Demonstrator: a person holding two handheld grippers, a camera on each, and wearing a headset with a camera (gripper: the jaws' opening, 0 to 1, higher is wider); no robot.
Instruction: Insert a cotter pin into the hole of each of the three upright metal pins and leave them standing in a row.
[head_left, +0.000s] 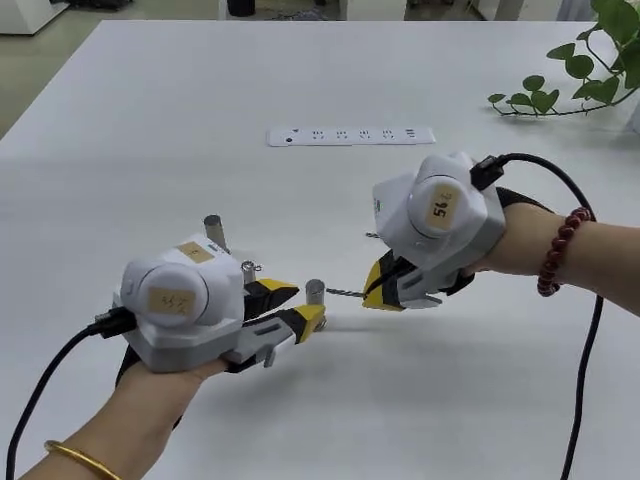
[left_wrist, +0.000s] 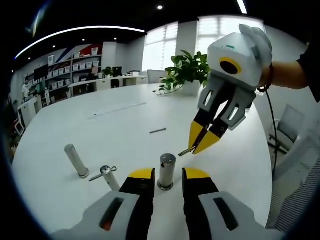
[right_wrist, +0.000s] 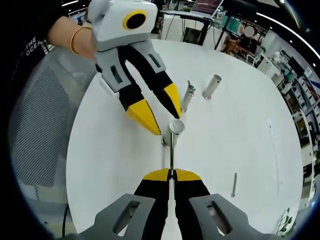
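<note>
Three upright metal pins stand on the white table. The nearest pin (head_left: 315, 292) (left_wrist: 166, 170) (right_wrist: 173, 131) stands between the jaws of my left gripper (head_left: 300, 303) (left_wrist: 168, 174) (right_wrist: 167, 125), which is open with small gaps on both sides. My right gripper (head_left: 375, 300) (left_wrist: 196, 149) (right_wrist: 171, 174) is shut on a cotter pin (head_left: 345, 293) (right_wrist: 171, 150), whose tip reaches the top of that pin. The middle pin (head_left: 248, 270) (left_wrist: 109, 176) carries a cotter pin through its head. The far pin (head_left: 213, 230) (left_wrist: 76, 160) is bare.
A loose cotter pin (left_wrist: 158, 131) (right_wrist: 234, 184) lies on the table beyond the grippers. A white power strip (head_left: 350, 135) lies further back, and a potted plant (head_left: 580, 70) trails over the far right corner. Cables hang from both grippers.
</note>
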